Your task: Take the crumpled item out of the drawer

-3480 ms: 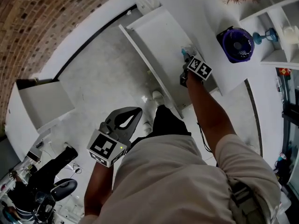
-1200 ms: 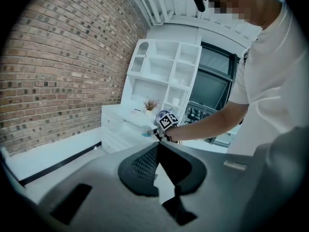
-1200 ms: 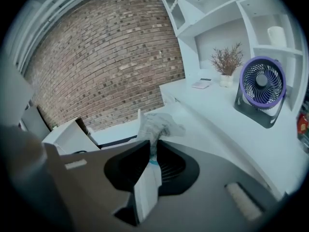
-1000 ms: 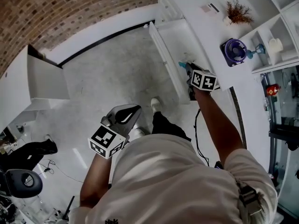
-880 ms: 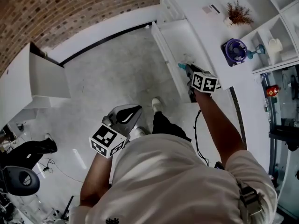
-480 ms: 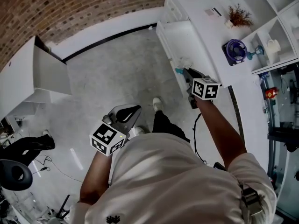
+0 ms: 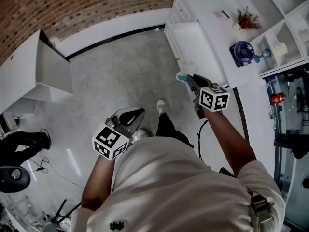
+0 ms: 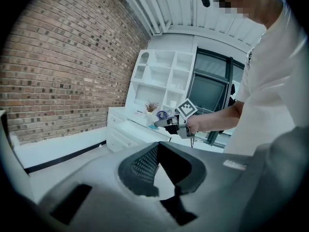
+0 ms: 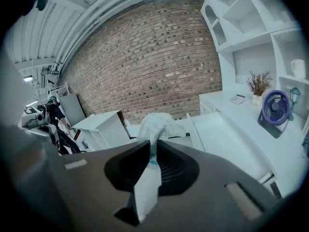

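The crumpled item point(image 7: 185, 72), a white wad of film with a teal patch, hangs in the air in front of the open white drawer point(image 7: 193, 37), clear of it. My right gripper point(image 7: 191, 79) is shut on it. In the right gripper view the wad point(image 9: 154, 124) bulges out past the jaws of my right gripper point(image 9: 153, 148), and a strip of it trails back between them. My left gripper point(image 7: 131, 118) hangs low over the floor, shut and holding nothing. In the left gripper view the left gripper point(image 8: 158, 146) points towards the right gripper point(image 8: 164, 123).
The drawer belongs to a white desk unit point(image 7: 219, 30) carrying a purple fan point(image 7: 243, 52), a dried plant point(image 7: 246, 17) and shelves point(image 7: 285, 33). A white cabinet point(image 7: 43, 66) stands at the left by the brick wall point(image 7: 72, 4). Another person point(image 7: 19, 141) sits at the lower left.
My right gripper has drawn back from the drawer towards me, carrying the crumpled item out over the floor. The left gripper has kept its place.
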Demonstrator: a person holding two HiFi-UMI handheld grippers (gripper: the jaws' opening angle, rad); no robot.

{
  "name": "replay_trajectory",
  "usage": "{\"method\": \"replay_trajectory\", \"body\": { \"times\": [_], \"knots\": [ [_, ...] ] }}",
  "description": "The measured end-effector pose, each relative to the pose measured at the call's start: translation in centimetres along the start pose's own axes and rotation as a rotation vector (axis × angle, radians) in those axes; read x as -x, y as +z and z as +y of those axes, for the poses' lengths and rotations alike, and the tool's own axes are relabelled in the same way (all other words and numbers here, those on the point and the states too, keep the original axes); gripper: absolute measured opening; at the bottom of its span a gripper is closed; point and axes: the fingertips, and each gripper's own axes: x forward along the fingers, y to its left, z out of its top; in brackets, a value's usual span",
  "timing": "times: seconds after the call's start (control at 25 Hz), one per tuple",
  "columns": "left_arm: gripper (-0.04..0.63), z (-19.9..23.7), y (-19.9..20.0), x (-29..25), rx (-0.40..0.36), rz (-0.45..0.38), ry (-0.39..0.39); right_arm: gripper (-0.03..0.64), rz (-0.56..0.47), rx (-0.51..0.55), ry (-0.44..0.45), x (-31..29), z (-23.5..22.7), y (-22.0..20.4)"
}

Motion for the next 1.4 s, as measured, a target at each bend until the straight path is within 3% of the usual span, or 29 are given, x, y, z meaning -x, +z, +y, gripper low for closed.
{"method": "replay_trajectory", "body": {
  "times": [0.64, 1.4],
  "knots": [
    [0.006, -1.7, -2.7, 4.0, 0.020, -0.013, 0.037, 0.057, 0.006, 0.043, 0.074, 1.8, 6.0, -1.2],
    [0.006, -3.6, -3.5, 4.0, 0.020, 0.004, 0.027, 0.057, -0.005, 0.033, 0.099, 4.0, 7.5, -2.2]
  ]
}}
